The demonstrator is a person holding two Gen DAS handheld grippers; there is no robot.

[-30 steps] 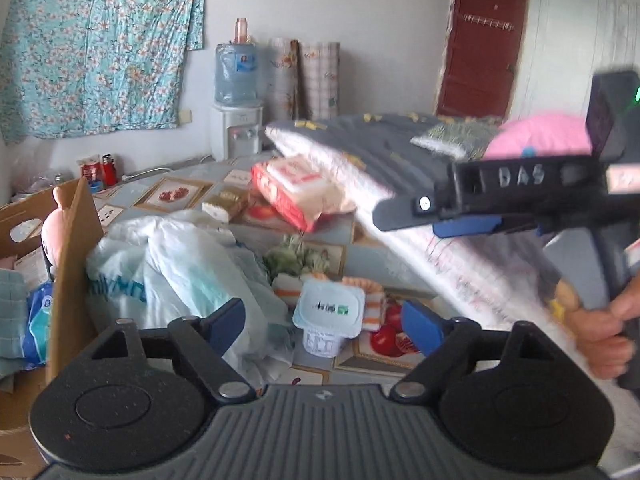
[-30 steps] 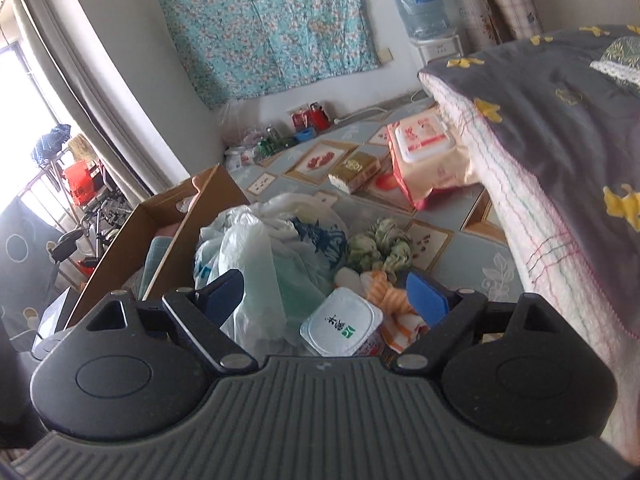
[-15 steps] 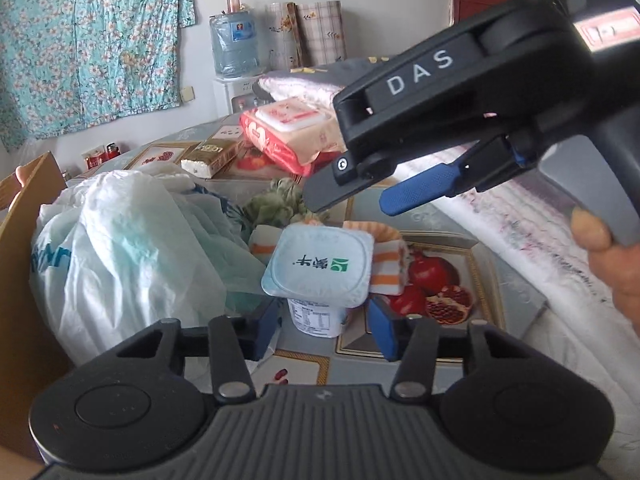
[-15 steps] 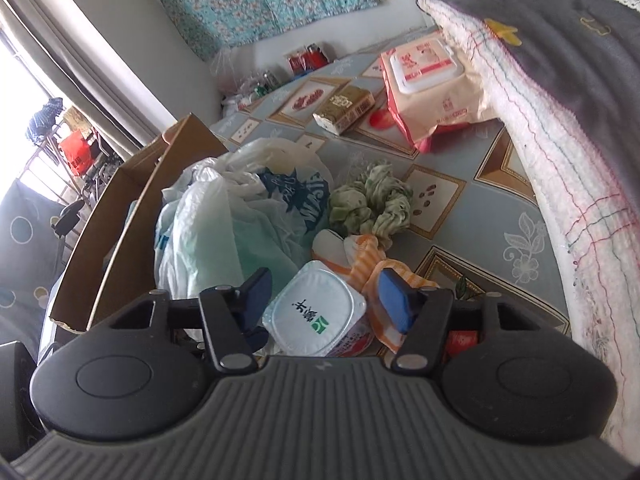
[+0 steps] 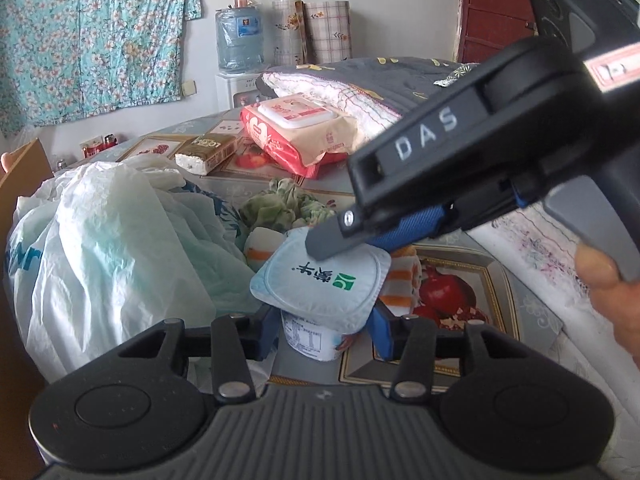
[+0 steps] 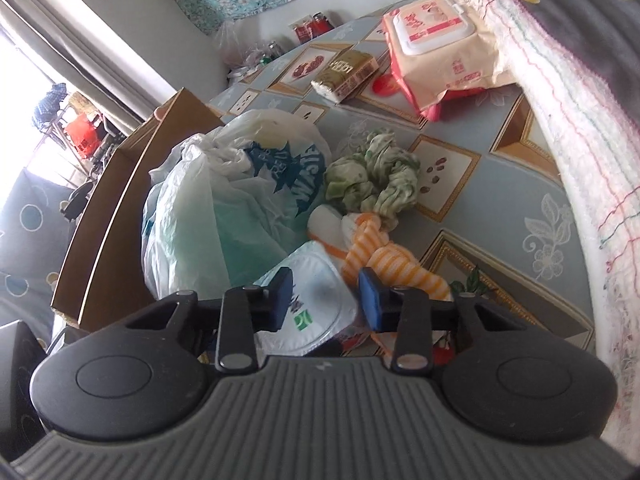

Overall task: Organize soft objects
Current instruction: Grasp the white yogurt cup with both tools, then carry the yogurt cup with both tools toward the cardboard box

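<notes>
**Both grippers closing in on the yogurt cup**

Left gripper (image 5: 323,330): jaws closing w/ the yogurt cup (image 5: 320,280) body between the blue pads; the pads look to be against its sides, under the foil lid's rim. Right gripper (image 6: 326,298): jaws closing over the same cup (image 6: 316,308) from above, lid edge between the pads; can't tell if they press yet. Cup stands upright on the patterned tablecloth (image 5: 532,312). Just behind it, touching: orange-striped cloth (image 6: 384,260), then a green knotted cloth (image 6: 372,178). Left of the cup: heap of plastic bags (image 5: 108,248), cardboard box (image 6: 116,208) beyond. Farther back: wet-wipes pack (image 5: 304,132), small tissue pack (image 5: 206,152). Folded quilt (image 6: 560,92) along the right.
</notes>
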